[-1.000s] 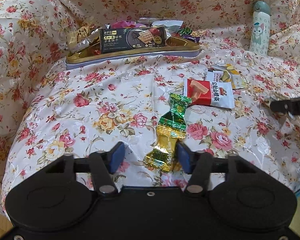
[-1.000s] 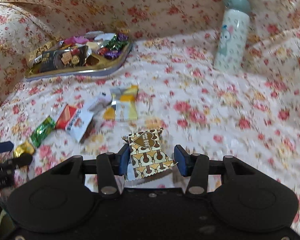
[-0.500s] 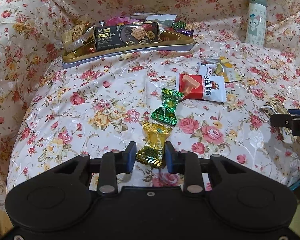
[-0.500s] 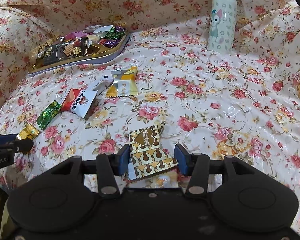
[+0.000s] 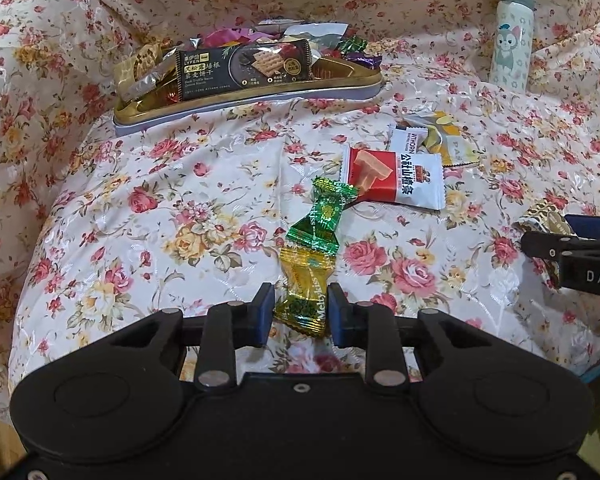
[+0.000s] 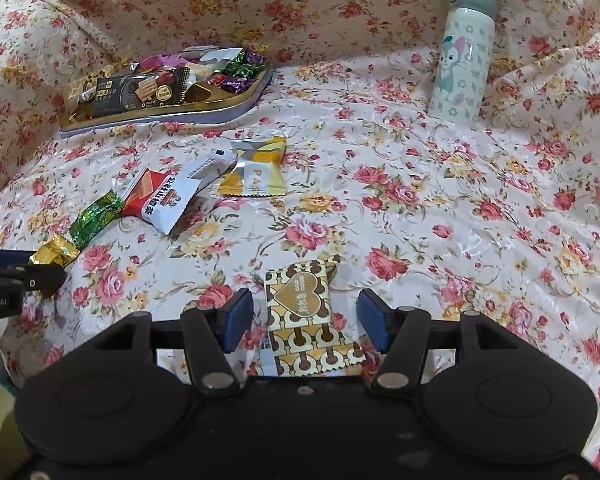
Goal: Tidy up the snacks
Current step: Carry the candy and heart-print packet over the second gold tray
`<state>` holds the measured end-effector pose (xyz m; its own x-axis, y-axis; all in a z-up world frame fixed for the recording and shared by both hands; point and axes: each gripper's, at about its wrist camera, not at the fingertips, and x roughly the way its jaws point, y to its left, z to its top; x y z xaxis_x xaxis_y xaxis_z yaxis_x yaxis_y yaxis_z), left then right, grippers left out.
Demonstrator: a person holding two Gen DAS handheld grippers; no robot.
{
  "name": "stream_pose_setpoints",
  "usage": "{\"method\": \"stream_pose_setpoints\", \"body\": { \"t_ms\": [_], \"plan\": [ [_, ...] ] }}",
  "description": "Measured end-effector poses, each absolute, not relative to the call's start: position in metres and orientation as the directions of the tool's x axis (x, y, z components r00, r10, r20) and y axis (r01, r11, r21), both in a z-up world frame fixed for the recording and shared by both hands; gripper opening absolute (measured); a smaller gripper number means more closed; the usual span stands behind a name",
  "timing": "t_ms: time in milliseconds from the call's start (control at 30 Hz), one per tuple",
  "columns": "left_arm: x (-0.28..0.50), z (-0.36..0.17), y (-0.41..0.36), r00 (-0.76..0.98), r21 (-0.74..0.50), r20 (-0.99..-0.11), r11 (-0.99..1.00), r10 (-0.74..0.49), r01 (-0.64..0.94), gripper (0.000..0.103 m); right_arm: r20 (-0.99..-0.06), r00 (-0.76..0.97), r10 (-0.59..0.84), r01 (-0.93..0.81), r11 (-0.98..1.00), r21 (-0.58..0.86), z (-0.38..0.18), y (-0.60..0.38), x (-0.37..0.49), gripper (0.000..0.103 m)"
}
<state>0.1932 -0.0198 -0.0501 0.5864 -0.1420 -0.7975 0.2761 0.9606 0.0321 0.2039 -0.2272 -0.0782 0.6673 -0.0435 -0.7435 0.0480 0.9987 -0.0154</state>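
Slippage is the main risk: the left gripper (image 5: 299,312) is closing its fingers on only the near twisted end of the gold candy (image 5: 306,290), whose foil could pull free and drop on the floral cloth (image 5: 180,208), well short of the tray (image 5: 240,98). The right gripper (image 6: 305,316) is opening; the heart-print packet (image 6: 302,316) lies loose between its fingers, touching neither, and may get nudged.

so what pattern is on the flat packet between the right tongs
Gold and brown flat packet: ring pattern with a heart; clearest in right wrist view.
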Motion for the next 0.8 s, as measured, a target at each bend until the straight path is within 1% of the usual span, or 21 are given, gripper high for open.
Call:
{"method": "stream_pose_setpoints", "body": {
  "t_ms": [33, 67, 100, 267, 467, 800],
  "plan": [
    [0.193, -0.050, -0.020, 0.585, 0.029, -0.798, 0.961, -0.143, 0.275, 0.036, -0.743, 0.668, -0.045, 0.048, 0.999, -0.017, -0.078, -0.227, 0.204, 0.051],
    [0.192, -0.049, -0.019, 0.584, 0.025, -0.799, 0.961, -0.145, 0.274, 0.036, -0.743, 0.668, -0.044, 0.047, 0.999, -0.017, -0.077, -0.228, 0.204, 0.040],
    [0.191, -0.048, -0.019, 0.582, 0.021, -0.800, 0.962, -0.147, 0.272, 0.036, -0.744, 0.667, -0.038, 0.046, 0.999, -0.010, -0.076, -0.228, 0.204, 0.035],
    [0.184, -0.040, -0.015, 0.584, 0.004, -0.797, 0.966, -0.154, 0.259, 0.036, -0.748, 0.663, 0.012, 0.071, 0.994, 0.079, -0.070, -0.238, 0.200, 0.034],
    [0.171, -0.022, -0.010, 0.589, -0.022, -0.790, 0.969, -0.168, 0.246, 0.036, -0.726, 0.686, 0.041, 0.071, 0.990, 0.123, -0.054, -0.240, 0.179, 0.034],
    [0.135, -0.001, -0.008, 0.564, -0.036, -0.806, 0.967, -0.178, 0.254, 0.036, -0.697, 0.704, 0.134, -0.011, 0.984, 0.178, -0.024, -0.229, 0.128, 0.034]
  ]
}}
